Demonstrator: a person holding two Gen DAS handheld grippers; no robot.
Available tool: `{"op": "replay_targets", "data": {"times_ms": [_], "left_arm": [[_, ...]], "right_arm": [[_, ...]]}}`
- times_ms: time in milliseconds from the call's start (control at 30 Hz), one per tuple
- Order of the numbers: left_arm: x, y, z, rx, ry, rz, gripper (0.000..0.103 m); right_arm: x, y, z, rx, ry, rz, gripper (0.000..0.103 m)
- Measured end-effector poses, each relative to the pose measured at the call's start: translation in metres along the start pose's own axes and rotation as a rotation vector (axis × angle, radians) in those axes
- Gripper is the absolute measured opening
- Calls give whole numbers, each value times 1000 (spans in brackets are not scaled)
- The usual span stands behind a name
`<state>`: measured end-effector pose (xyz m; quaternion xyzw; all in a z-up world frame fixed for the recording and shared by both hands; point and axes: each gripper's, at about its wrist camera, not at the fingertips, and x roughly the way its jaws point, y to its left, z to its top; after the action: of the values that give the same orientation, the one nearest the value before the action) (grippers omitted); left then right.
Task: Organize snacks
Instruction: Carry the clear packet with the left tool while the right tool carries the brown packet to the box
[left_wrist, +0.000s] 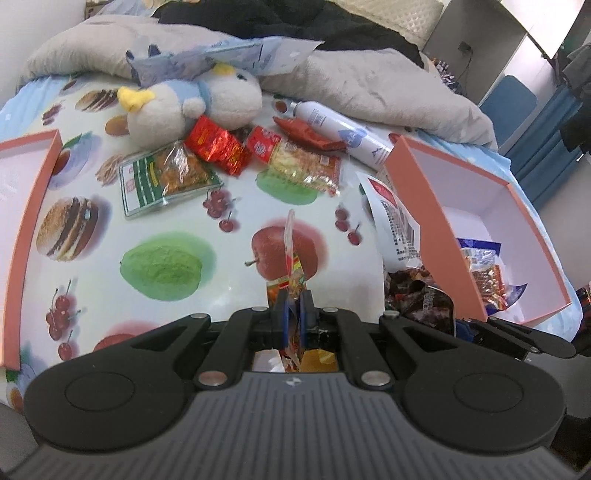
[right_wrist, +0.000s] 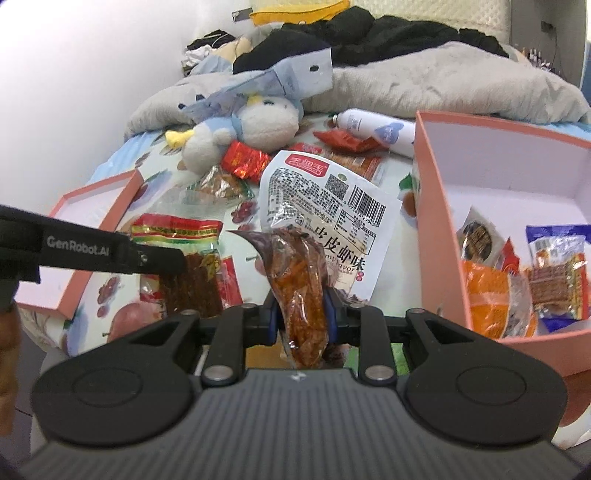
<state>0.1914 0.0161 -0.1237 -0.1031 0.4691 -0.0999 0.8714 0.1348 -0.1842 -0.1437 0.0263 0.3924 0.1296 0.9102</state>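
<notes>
My left gripper (left_wrist: 294, 306) is shut on a thin red, yellow and green snack packet (left_wrist: 291, 258), seen edge-on above the fruit-print cloth. In the right wrist view that packet (right_wrist: 184, 266) shows brown sticks inside and hangs from the left gripper (right_wrist: 177, 260). My right gripper (right_wrist: 303, 306) is shut on a white barcode packet of brown snack pieces (right_wrist: 306, 280), lifted just left of the tall pink box (right_wrist: 439, 221). That box (left_wrist: 443, 206) holds several snacks (right_wrist: 517, 291). Loose packets (left_wrist: 221, 155) lie in the middle of the cloth.
A shallow pink tray (left_wrist: 33, 206) sits at the left edge. A plush bird (left_wrist: 192, 103) and a white spray bottle (left_wrist: 343, 133) lie behind the packets. A grey blanket (left_wrist: 369, 81) and dark clothes fill the back.
</notes>
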Motion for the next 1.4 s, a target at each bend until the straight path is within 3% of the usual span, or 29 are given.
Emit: {"op": "replay_targets", "data": {"times_ms": [700,1400], "left_arm": [[-41,-51,59,66,-111,-41,6],[-60,-139,108,164,-199,-130,6]], "right_arm": [[-59,-21,52,11,-140,-19,28],[-109,-76,95,30,-289,-114,28]]}}
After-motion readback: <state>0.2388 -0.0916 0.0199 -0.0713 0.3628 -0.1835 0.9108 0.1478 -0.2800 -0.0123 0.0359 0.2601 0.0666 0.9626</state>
